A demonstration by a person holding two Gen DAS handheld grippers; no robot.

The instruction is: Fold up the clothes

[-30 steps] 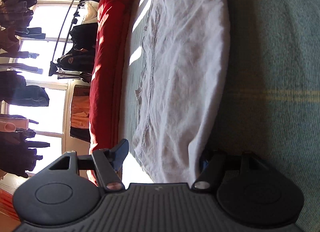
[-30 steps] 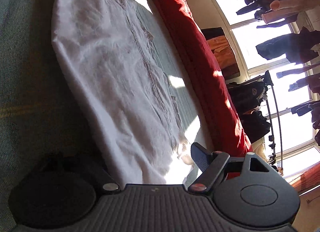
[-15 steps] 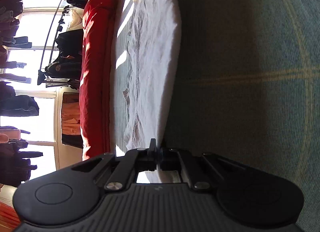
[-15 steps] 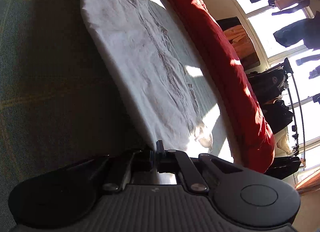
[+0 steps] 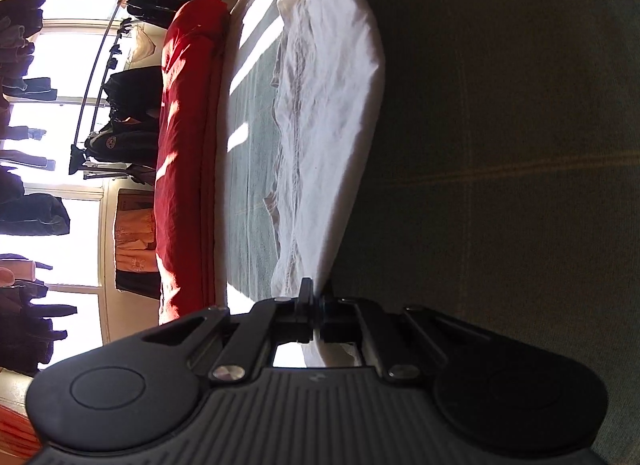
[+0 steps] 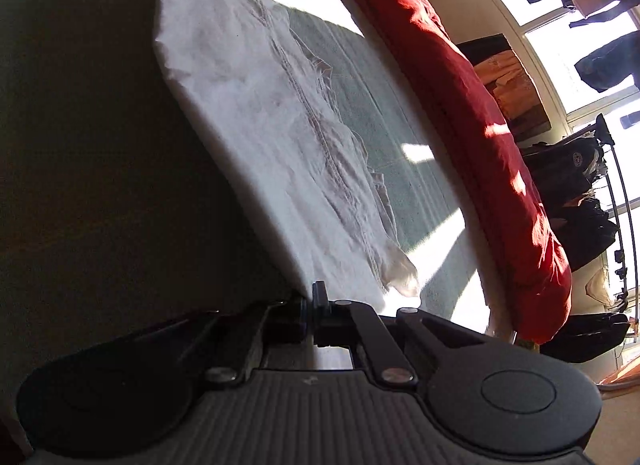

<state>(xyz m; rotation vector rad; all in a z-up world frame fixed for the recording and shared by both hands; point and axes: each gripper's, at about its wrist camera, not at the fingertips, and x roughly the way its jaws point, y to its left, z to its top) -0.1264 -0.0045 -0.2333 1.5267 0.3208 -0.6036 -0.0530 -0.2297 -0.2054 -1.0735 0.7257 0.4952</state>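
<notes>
The left gripper [image 5: 314, 311] and right gripper [image 6: 310, 311] are each clamped tight on a near corner of the white garment [image 5: 332, 113], which stretches ahead. Uneven pulling could slip a corner free. Beyond lies the red bolster [image 5: 184, 153]; bare green bed [image 5: 500, 185] alongside gives room.

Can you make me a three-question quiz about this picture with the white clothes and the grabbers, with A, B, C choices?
1. Where does the white garment lie?
A. on the green bedcover
B. on a chair
C. on the windowsill

2. What colour is the long cushion beyond it?
A. blue
B. red
C. yellow

3. How is the left gripper?
A. wide open
B. out of view
C. shut on the garment's edge

Answers: 1 A, green cover shows on both sides of the cloth. 2 B, it is bright red in both views. 3 C, its jaws meet with white cloth between them; the right gripper does likewise.
</notes>
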